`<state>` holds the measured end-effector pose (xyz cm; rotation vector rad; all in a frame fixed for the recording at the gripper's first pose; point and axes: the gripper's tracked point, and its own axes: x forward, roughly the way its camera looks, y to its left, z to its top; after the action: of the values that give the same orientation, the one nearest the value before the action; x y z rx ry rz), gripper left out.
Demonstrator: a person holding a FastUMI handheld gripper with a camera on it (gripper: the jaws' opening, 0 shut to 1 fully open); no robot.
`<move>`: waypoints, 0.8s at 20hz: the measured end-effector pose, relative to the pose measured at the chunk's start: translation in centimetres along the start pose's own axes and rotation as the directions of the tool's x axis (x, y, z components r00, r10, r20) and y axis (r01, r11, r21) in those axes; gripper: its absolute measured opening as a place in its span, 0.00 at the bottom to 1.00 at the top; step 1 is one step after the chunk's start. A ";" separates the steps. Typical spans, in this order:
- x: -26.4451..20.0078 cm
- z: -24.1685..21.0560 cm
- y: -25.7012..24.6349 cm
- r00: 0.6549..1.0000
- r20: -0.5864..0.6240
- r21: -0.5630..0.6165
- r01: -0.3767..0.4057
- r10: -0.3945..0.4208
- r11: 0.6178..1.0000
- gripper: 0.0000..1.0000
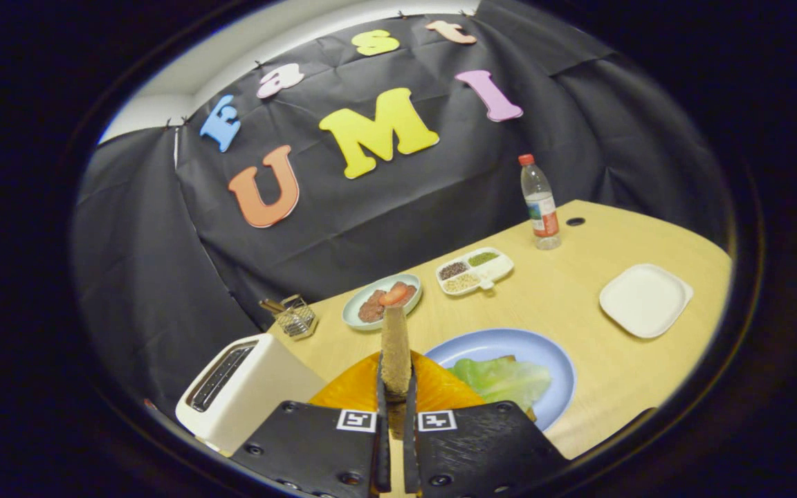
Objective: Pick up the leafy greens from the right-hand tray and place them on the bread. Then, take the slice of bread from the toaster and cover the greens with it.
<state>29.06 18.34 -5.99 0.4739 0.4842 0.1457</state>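
My gripper is shut on a slice of brown bread, held upright and edge-on between the fingers. Just ahead and to the right, the leafy greens lie on a slice of bread whose crust peeks out behind them, on a blue plate. The white toaster stands to the left of the fingers, its slots showing dark. An empty white square tray sits far to the right on the wooden table.
An orange plate lies directly under the held slice. Beyond it are a pale green dish of meat and tomato, a divided white dish of seeds, a small wire basket and a water bottle.
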 end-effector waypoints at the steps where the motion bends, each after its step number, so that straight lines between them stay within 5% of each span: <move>1: 0.2 -0.3 -0.4 1.000 -0.003 0.020 -0.004 0.004 1.000 0.07; 8: 1.4 -1.8 -4.3 0.999 -0.054 0.060 0.001 0.002 0.998 0.07; 16: 0.6 -1.1 -9.5 0.995 -0.075 0.031 0.073 -0.070 0.997 0.46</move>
<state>29.31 10.54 -11.59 0.4847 0.5760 0.0866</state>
